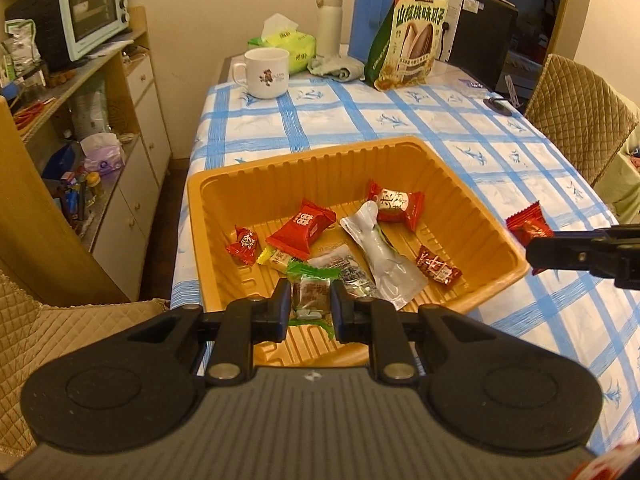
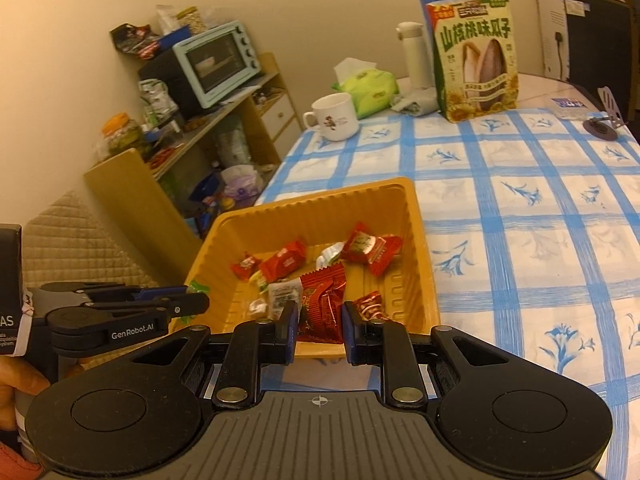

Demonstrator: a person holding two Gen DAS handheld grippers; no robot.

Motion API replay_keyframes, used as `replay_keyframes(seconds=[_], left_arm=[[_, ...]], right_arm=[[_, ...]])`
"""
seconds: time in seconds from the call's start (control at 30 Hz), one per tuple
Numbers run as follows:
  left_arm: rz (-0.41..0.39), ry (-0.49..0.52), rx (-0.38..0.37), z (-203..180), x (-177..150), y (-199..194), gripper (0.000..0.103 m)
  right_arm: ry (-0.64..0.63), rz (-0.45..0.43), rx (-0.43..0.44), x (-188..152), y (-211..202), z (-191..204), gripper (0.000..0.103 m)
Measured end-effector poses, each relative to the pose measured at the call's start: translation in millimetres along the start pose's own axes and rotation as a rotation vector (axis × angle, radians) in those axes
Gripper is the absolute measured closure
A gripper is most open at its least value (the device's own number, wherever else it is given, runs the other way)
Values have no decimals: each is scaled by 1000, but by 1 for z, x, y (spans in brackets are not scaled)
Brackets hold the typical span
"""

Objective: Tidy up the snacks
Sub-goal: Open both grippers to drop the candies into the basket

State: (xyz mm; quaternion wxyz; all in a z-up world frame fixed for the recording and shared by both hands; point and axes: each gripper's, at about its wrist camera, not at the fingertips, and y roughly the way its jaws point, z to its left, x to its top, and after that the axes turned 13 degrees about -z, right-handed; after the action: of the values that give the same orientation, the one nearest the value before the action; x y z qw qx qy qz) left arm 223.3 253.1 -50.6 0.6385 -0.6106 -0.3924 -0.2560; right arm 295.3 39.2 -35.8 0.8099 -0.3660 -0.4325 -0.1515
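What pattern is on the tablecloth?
Blue checks on white with small blue flowers; the tablecloth shows best in the right wrist view.

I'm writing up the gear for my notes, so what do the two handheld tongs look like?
Both tongs, left and right, are black plastic with two round side lobes, a ribbed grey base, silver pivot bolts and blue-faced pads. The left one's side reads "GenRobot.AI" in white. The hand holding it shows a reddish cuff.

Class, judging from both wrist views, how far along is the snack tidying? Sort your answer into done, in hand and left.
Done: several wrapped snacks already lie in the ribbed orange plastic tray, among them a red square packet and a clear pouch.
In hand: the left gripper is shut on a green-edged candy; the right gripper is shut on a red crinkled snack packet, both at the tray.
Left: releasing both; no other loose snacks show on the checked tablecloth.
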Motion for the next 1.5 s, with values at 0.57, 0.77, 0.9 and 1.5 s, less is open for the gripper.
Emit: replay_keyframes(seconds=[0.57, 0.77, 0.9, 1.5], left_arm=[[37, 4, -57, 12, 4, 20, 61], [17, -1, -46, 18, 14, 22, 45], [7, -3, -43, 20, 20, 25, 41], [16, -24, -39, 26, 21, 27, 35]], right_arm=[[29, -8, -81, 7, 20, -7, 80], [31, -8, -75, 10, 42, -8, 80], [21, 2, -66, 9, 61, -8, 80], [49, -38, -97, 12, 86, -11, 42]])
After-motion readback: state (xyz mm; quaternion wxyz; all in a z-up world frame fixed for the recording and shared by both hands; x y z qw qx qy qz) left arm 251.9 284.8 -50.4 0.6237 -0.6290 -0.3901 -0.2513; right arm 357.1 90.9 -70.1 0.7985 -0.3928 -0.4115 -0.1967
